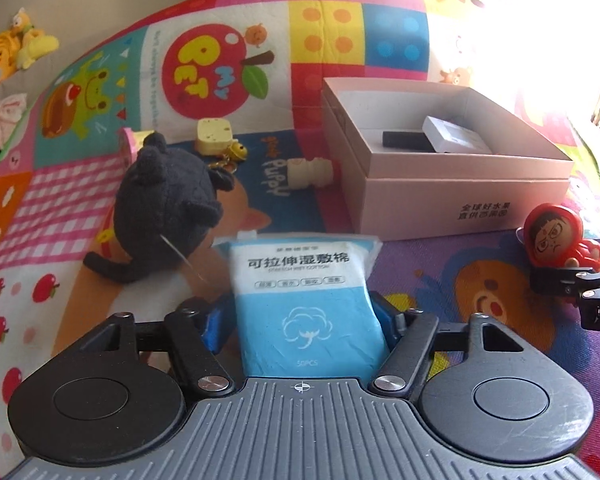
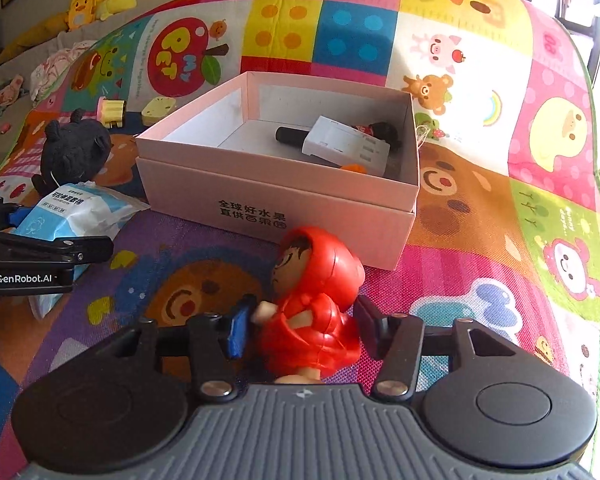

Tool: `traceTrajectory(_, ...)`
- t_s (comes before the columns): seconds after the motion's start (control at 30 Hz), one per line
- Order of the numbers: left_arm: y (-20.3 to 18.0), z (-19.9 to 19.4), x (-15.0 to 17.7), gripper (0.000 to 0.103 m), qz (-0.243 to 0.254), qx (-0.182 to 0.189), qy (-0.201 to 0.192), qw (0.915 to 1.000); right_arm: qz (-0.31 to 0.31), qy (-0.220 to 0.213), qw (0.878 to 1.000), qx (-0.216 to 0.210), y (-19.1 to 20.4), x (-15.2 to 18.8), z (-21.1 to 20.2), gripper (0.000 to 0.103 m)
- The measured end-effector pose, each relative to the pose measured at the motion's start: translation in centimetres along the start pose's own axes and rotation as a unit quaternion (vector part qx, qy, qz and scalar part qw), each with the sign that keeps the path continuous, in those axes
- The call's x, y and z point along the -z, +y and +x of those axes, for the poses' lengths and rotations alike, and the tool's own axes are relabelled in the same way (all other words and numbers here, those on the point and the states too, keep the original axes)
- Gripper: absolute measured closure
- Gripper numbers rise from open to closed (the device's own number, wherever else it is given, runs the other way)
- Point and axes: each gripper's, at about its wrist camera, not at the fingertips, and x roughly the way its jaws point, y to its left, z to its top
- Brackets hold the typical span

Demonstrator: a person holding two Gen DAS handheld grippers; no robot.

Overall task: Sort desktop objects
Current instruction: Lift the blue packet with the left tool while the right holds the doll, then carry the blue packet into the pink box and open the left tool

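My left gripper (image 1: 304,316) is shut on a blue and white pack of cotton pads (image 1: 300,280), its blue pads pressing the pack's two sides low over the play mat. My right gripper (image 2: 302,320) is shut on a red hooded figure (image 2: 320,272), which stands upright between the fingers just in front of the open pink box (image 2: 260,200). The box (image 1: 440,200) lies right of the pack and holds a black cylinder (image 2: 292,135), a small white carton (image 2: 344,146) and other small items. The right wrist view shows the left gripper (image 2: 40,236) with the pack at far left.
A black plush toy (image 1: 164,208) sits just beyond the pack on the left. Behind it lie a cheese-shaped keychain (image 1: 214,136), a pink toy (image 1: 130,144) and a small white bottle toy (image 1: 308,174). Yellow plush toys (image 2: 88,4) rest beyond the colourful mat (image 2: 480,220).
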Motion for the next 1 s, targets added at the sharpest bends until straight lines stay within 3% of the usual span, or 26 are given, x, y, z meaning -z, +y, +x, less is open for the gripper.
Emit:
traceTrajectory(0.1,0.4,-0.9,0.5,0.040,-0.007,0.000,0.000,1.0000,0.014,0.013,0.999,-0.029,-0.4,0.0,-0.5,0.051)
traceTrajectory(0.27,0.6,-3.3,1.5,0.043,0.004,0.009,-0.003,0.9999,0.020,0.031,0.997,-0.061,-0.8,0.7,-2.5,0.051)
traceTrajectory(0.4,-0.4,-6.0,2.4,0.043,0.025,0.038,-0.006,0.9989,0.021,0.030,0.995,-0.090,-1.4,1.1,-5.3,0.051)
traceTrajectory(0.6,-2.7,-9.5,2.4,0.043,0.041,0.099,-0.015,0.9941,0.011,-0.011,0.991,-0.130,-1.5,0.9,-10.9,0.051)
traceTrajectory(0.7,-3.6,-11.0,1.0,0.043,0.053,0.120,-0.036,0.9907,0.005,-0.053,0.990,-0.129,-1.7,0.6,-13.8,0.051)
traceTrajectory(0.8,-4.5,-11.3,-1.8,0.043,0.065,0.116,-0.068,0.9888,0.010,-0.092,0.987,-0.133,-2.2,0.4,-15.6,0.051)
traceTrajectory(0.9,-4.9,-9.8,-5.5,0.043,0.056,0.114,-0.086,0.9881,0.020,-0.116,0.984,-0.136,-2.8,0.3,-16.0,0.051)
traceTrajectory(1.0,-5.9,-6.5,-9.1,0.043,0.039,0.117,-0.077,0.9894,0.037,-0.128,0.983,-0.127,-3.8,0.4,-15.3,0.051)
